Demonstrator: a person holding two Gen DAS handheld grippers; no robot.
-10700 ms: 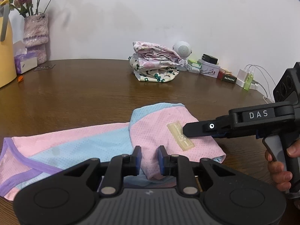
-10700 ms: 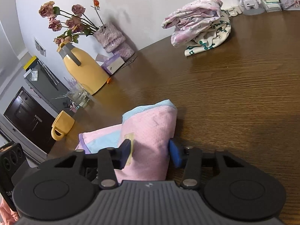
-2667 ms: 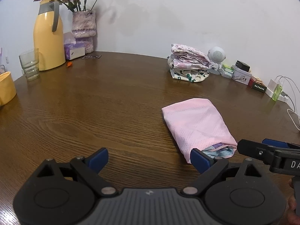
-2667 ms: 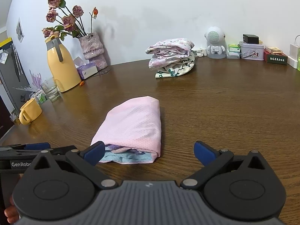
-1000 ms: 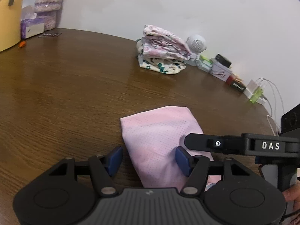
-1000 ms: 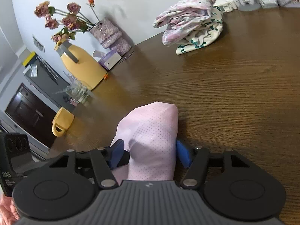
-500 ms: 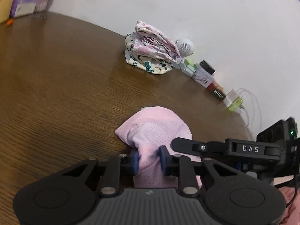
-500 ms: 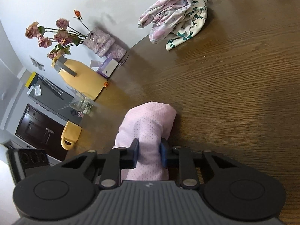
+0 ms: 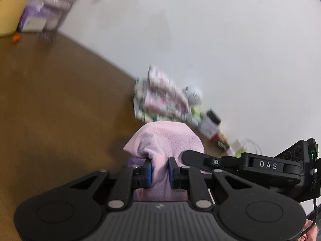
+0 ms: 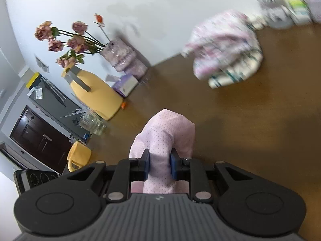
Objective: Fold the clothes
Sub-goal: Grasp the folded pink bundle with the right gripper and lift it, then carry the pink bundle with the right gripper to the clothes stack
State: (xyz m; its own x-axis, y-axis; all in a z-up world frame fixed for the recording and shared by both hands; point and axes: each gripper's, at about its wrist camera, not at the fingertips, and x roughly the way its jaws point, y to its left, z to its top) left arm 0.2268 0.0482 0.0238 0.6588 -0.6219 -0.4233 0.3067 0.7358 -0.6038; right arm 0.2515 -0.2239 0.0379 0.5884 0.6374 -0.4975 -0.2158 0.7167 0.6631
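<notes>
The folded pink mesh garment (image 9: 166, 140) is bunched and held up above the brown table (image 9: 50, 100). My left gripper (image 9: 159, 172) is shut on its near end. My right gripper (image 10: 159, 165) is shut on the same garment (image 10: 168, 132) from the other side; its black arm marked DAS (image 9: 250, 164) crosses the left wrist view on the right. A stack of folded floral clothes (image 9: 160, 98) lies at the back of the table by the wall, and it also shows in the right wrist view (image 10: 226, 46). Both views are blurred by motion.
A yellow jug (image 10: 94, 92), a vase of dried roses (image 10: 122, 58), a tissue box (image 10: 125, 85), a glass (image 10: 91, 121) and a yellow cup (image 10: 78, 157) stand on the left. A white round speaker (image 9: 193, 94) and small boxes (image 9: 208, 126) sit along the wall.
Both grippers closed on the pink garment within the last second. Since half a second ago they have lifted it off the table and carried it towards the floral stack.
</notes>
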